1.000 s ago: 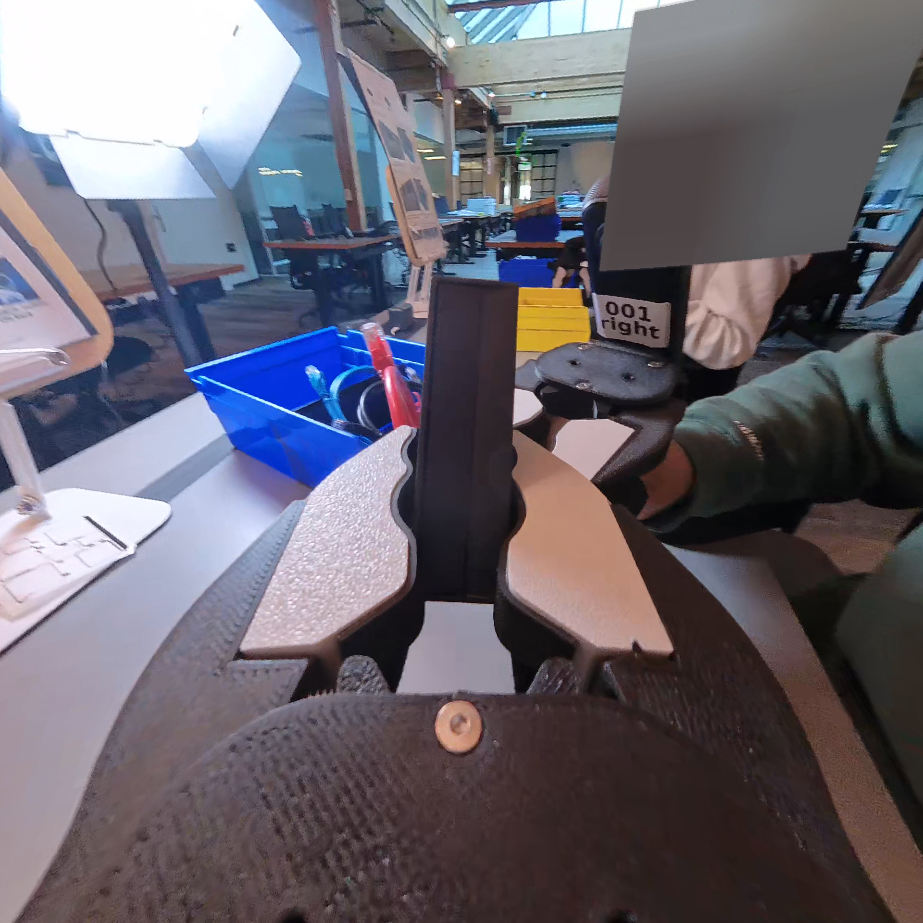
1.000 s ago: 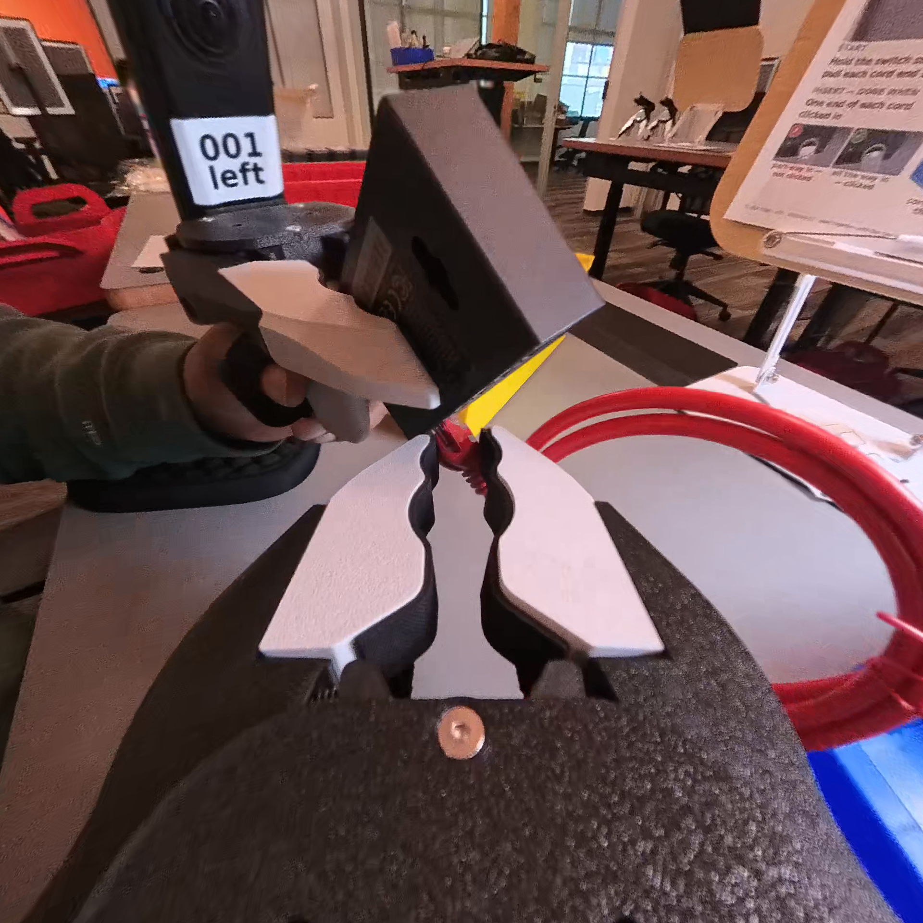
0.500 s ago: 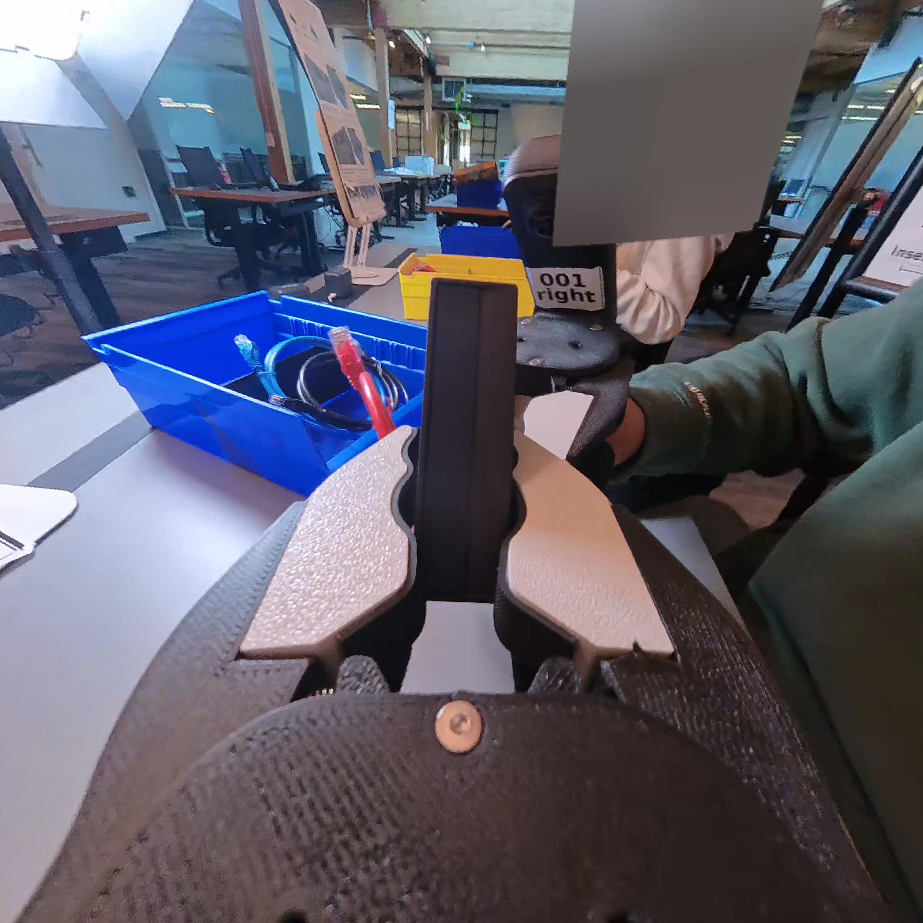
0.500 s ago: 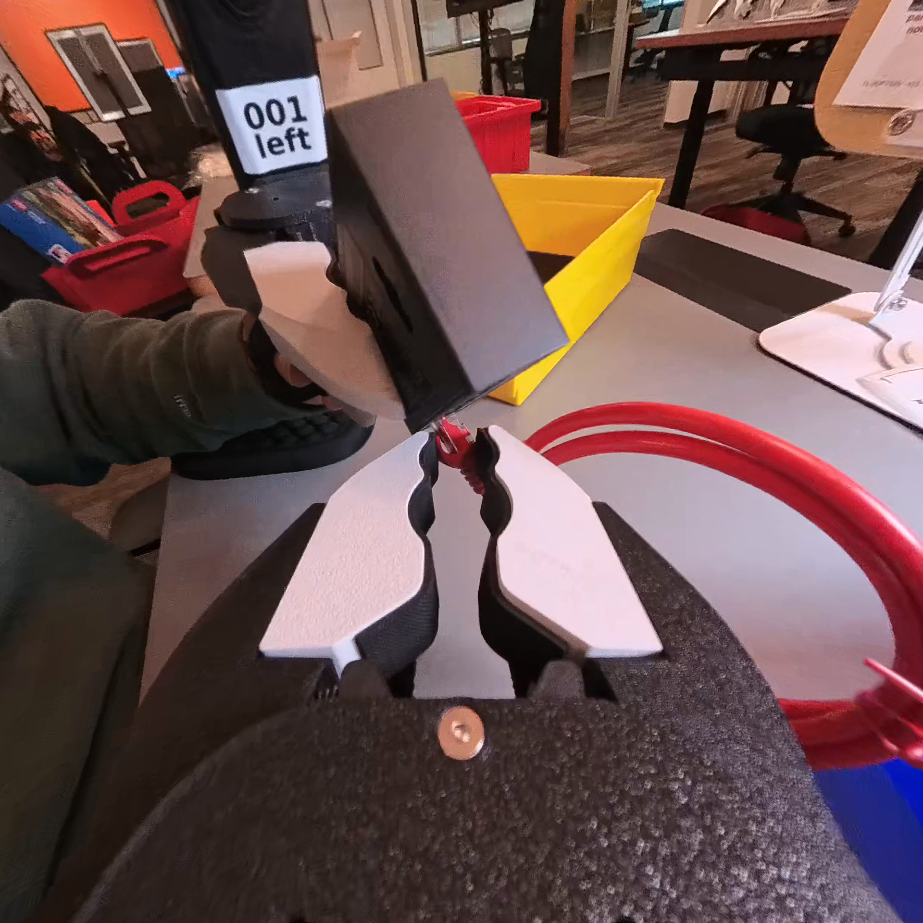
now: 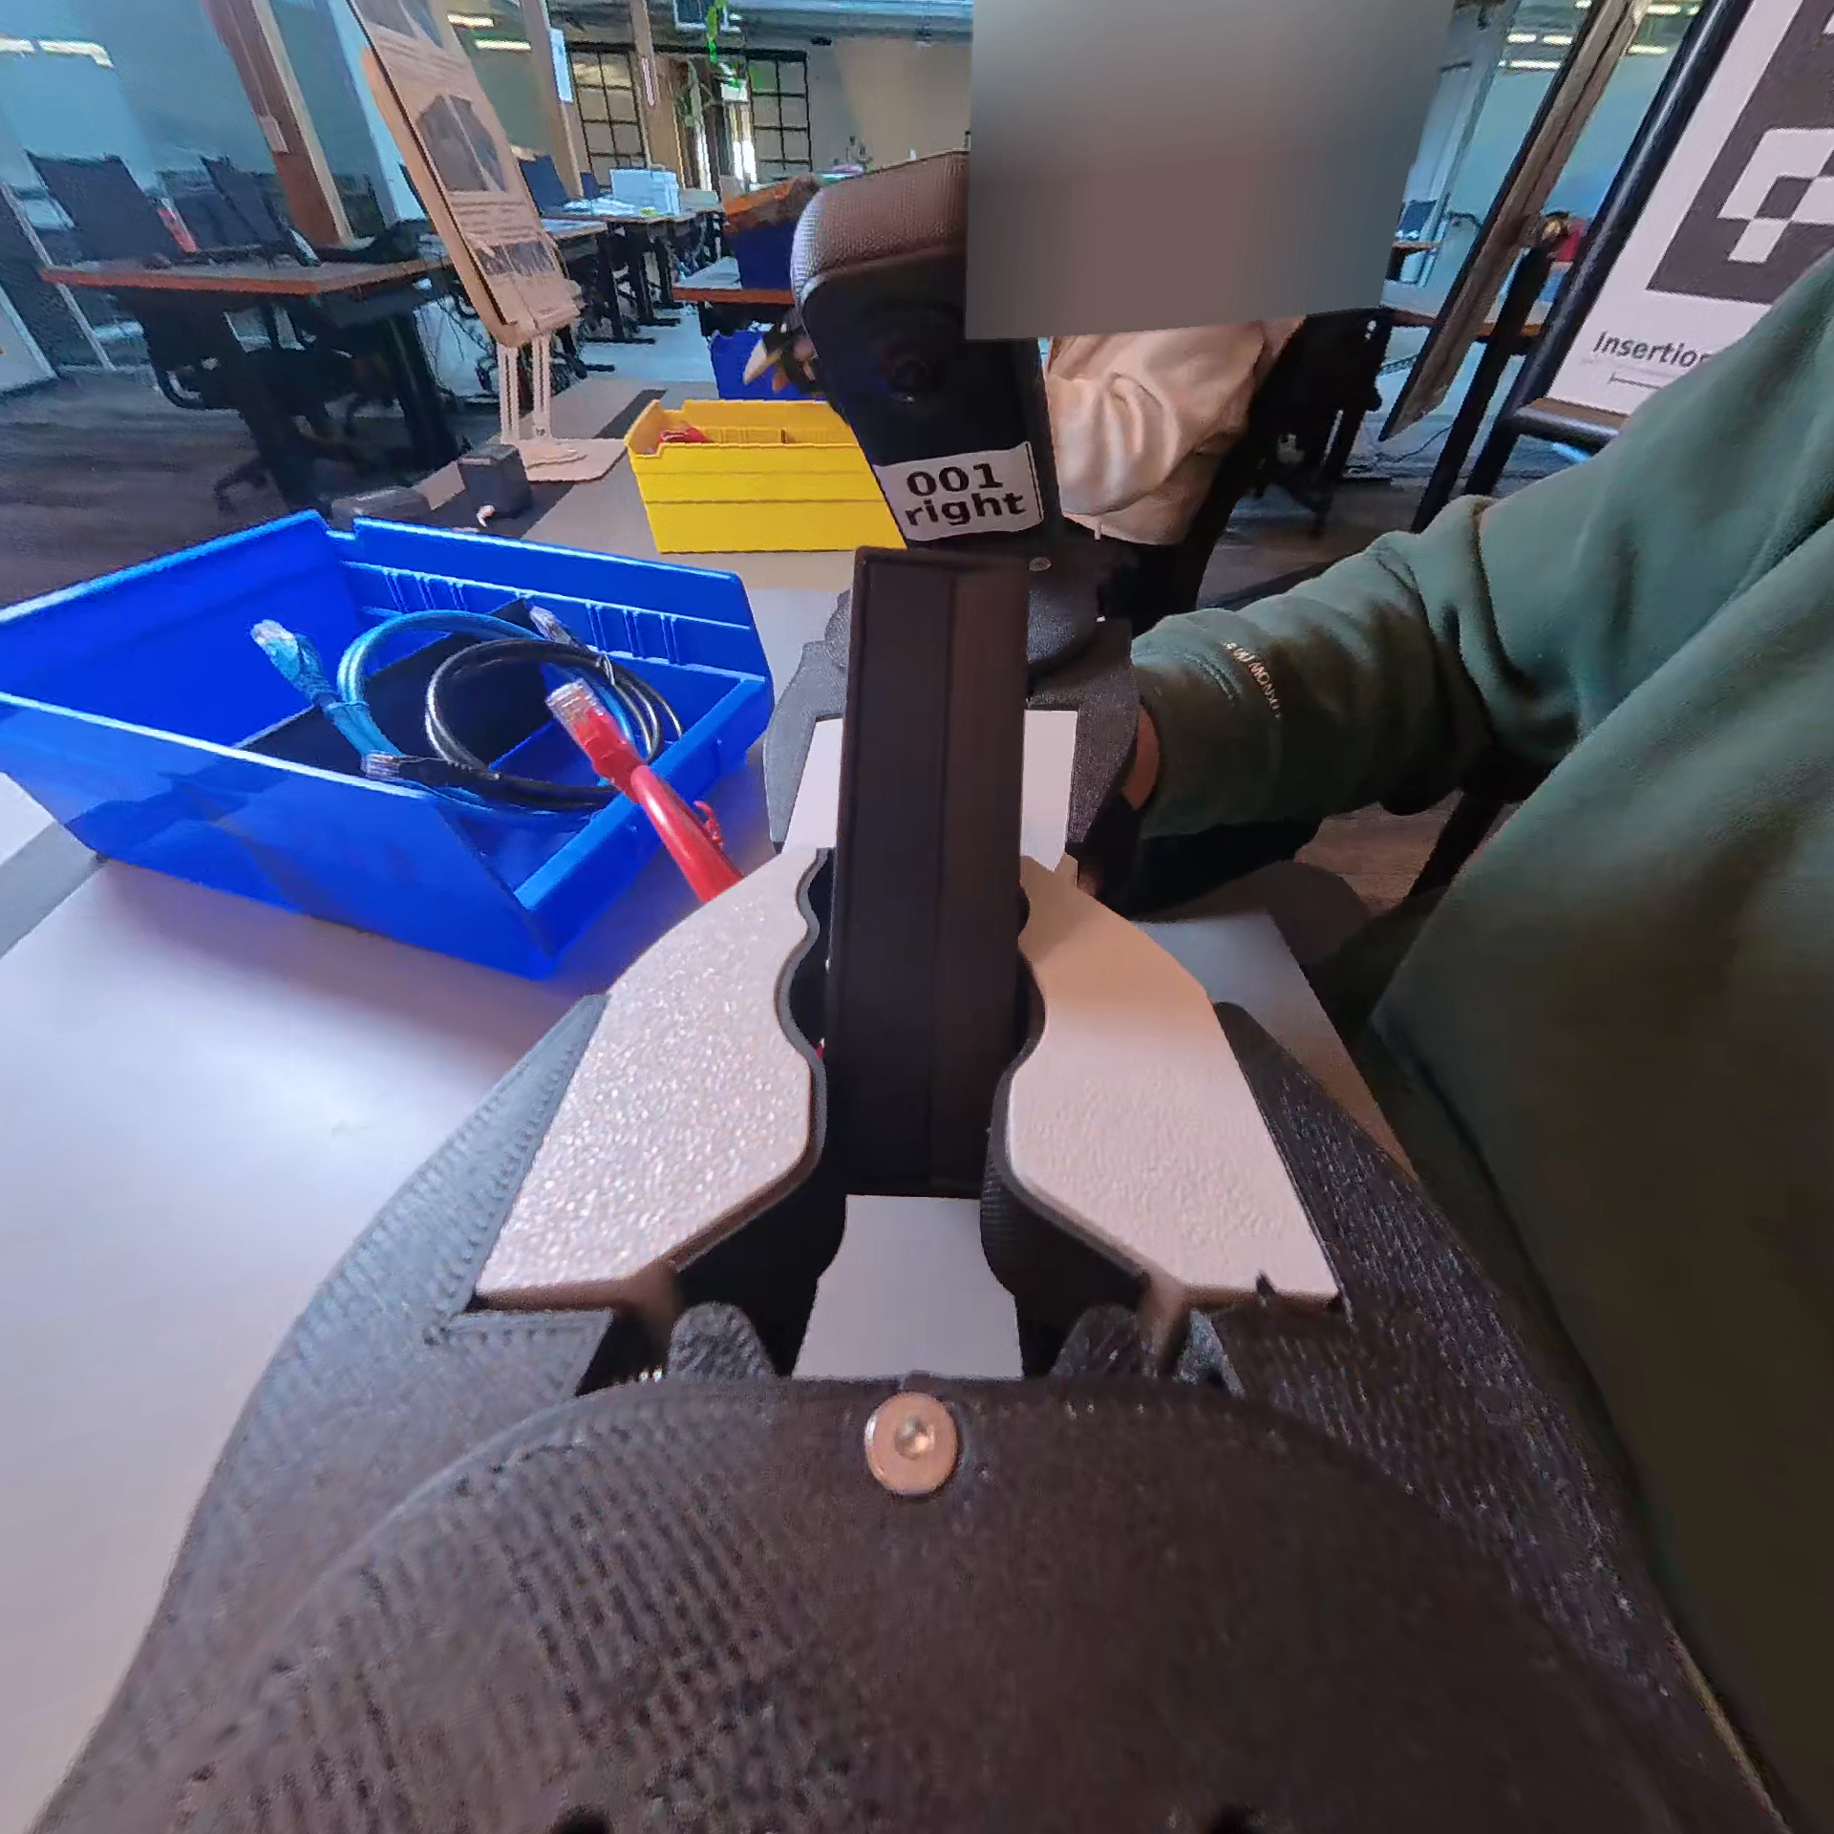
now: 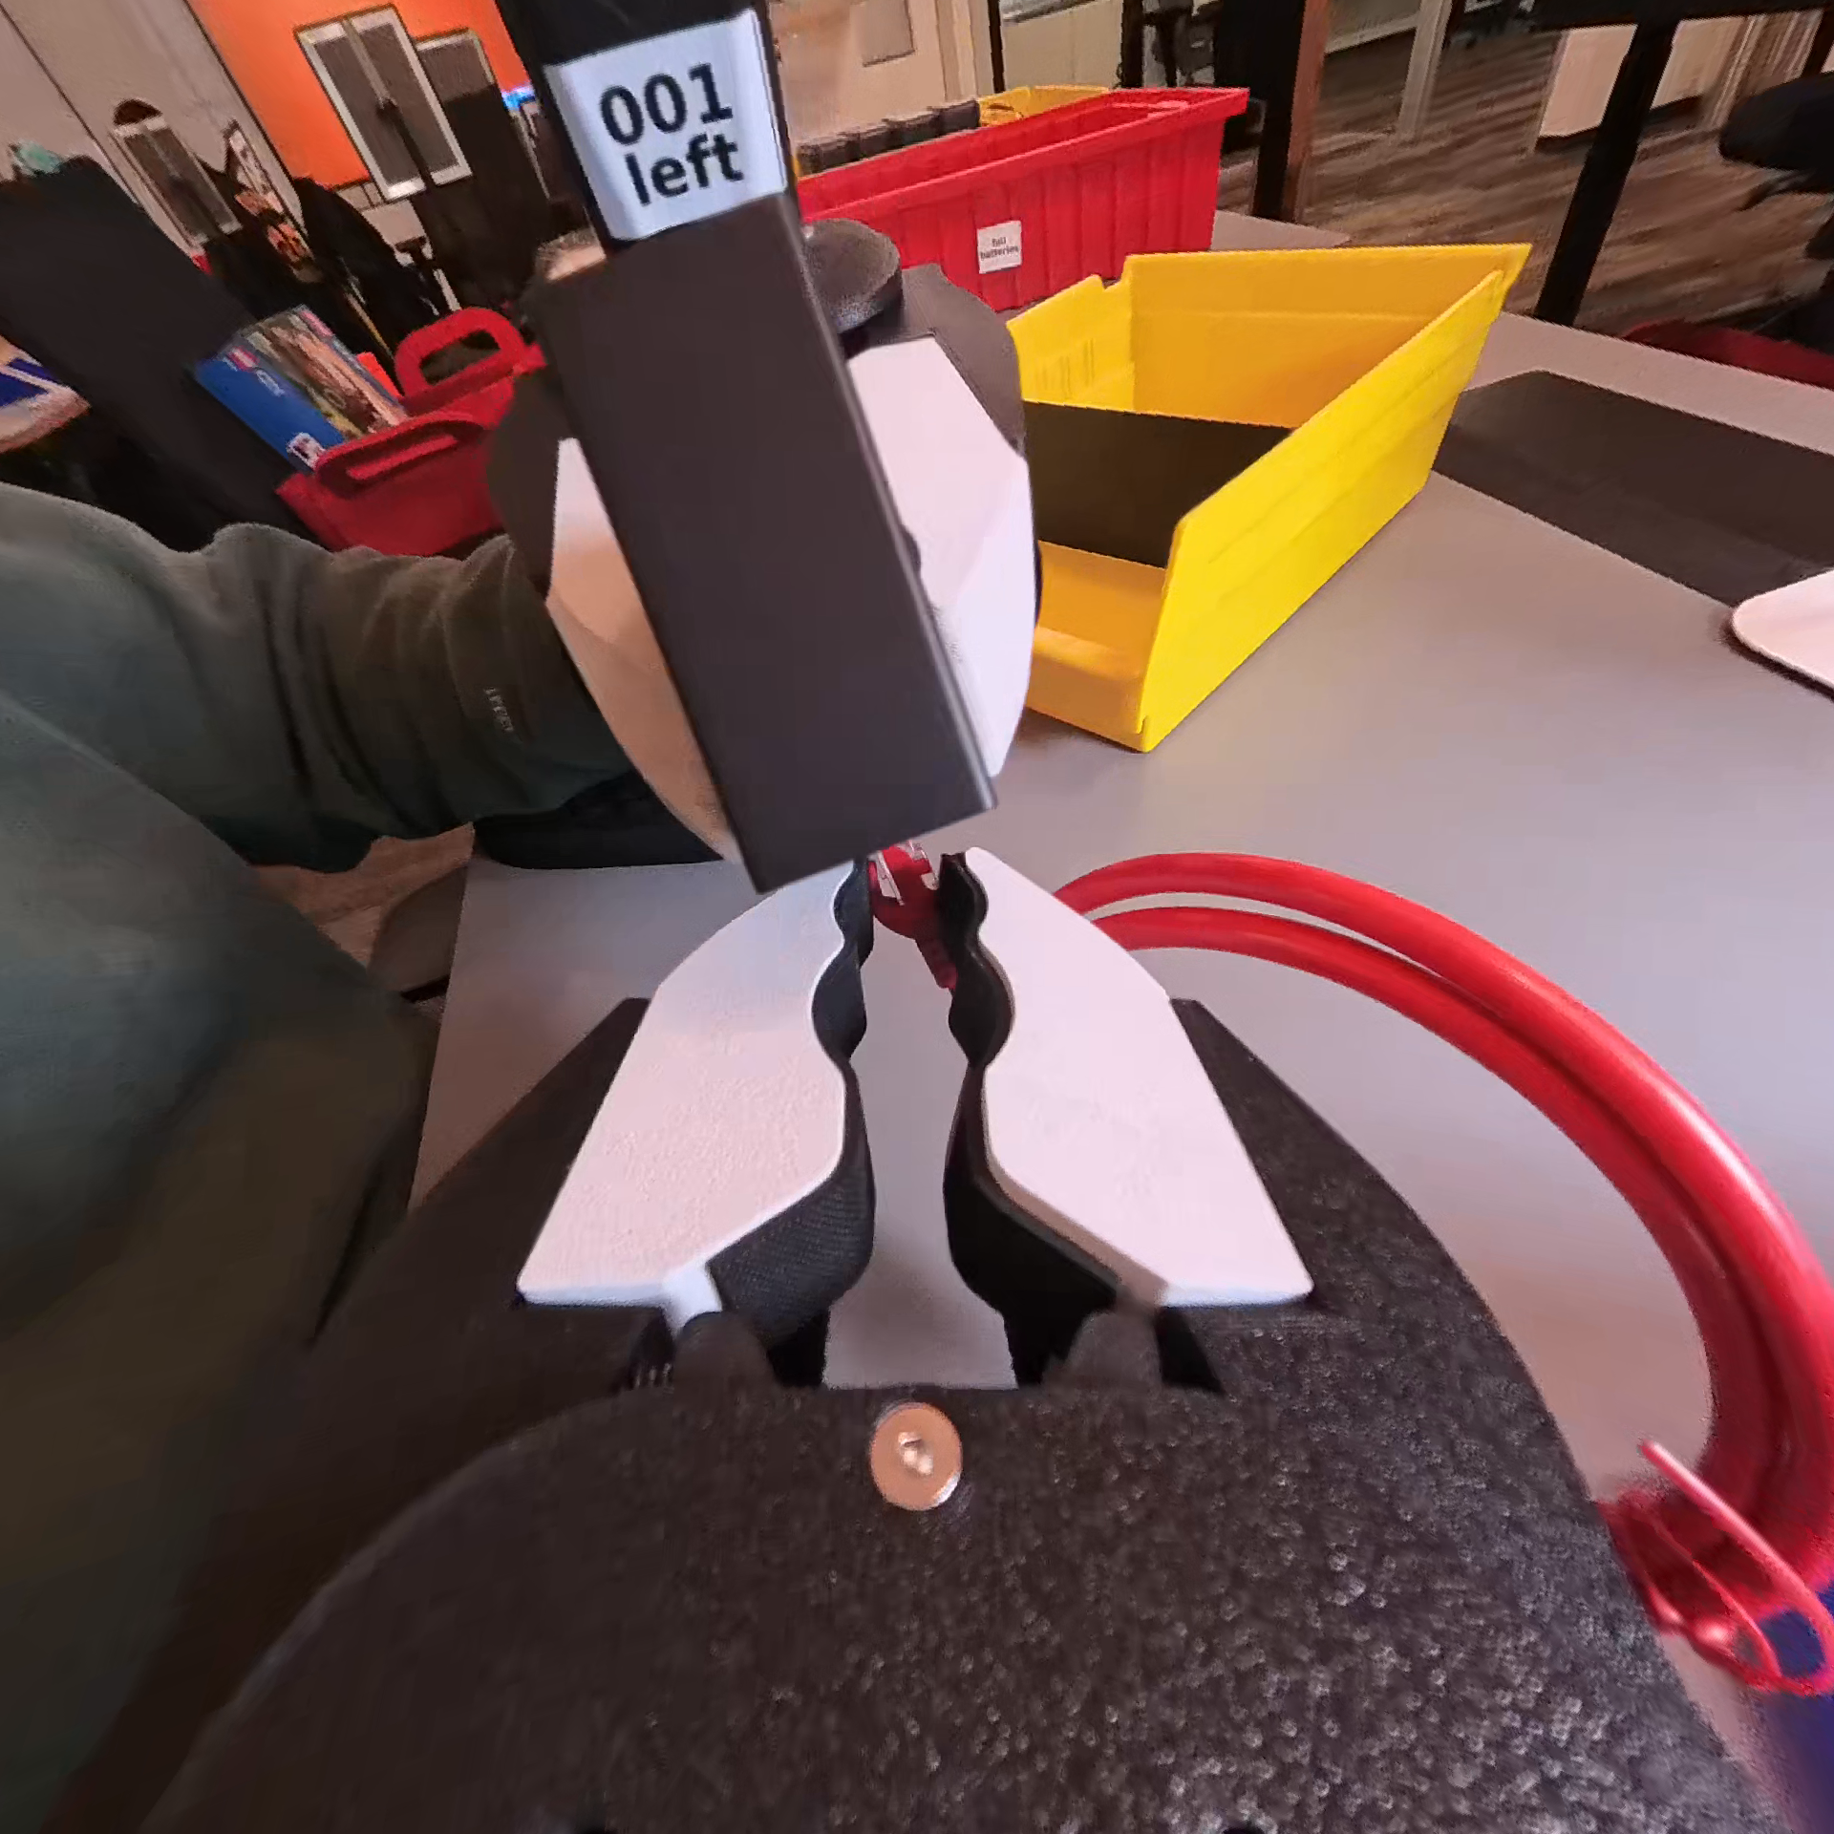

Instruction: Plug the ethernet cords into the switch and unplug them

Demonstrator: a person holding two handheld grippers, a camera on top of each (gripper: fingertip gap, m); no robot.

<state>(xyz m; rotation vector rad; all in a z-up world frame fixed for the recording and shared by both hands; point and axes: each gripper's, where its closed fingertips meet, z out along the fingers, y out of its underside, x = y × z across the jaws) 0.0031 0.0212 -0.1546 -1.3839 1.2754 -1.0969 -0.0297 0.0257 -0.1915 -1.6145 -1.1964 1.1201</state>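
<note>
My left gripper (image 5: 918,898) is shut on the black switch (image 5: 933,853), which stands upright between its fingers. In the right wrist view the switch (image 6: 764,556) hangs tilted just above my right gripper (image 6: 905,878). My right gripper is shut on the red plug (image 6: 908,893) of a red ethernet cord (image 6: 1489,1002), right at the switch's lower end. The port itself is hidden. The cord loops away to the right. Its other red plug (image 5: 586,720) rests on the edge of the blue bin (image 5: 327,853).
The blue bin holds a blue cord (image 5: 327,685) and a black cord (image 5: 516,715). An empty yellow bin (image 6: 1280,447) sits on the grey table (image 6: 1489,715) beyond the switch. A red bin (image 6: 1042,169) stands farther back. A person's green sleeves (image 5: 1439,675) hold both grippers. Spacing between my two grippers at the tips: around 4 centimetres.
Both grippers swung with the switch and the plug held. The switch has turned more edge-on in the right wrist view. The blue bin now shows lower and farther left.
</note>
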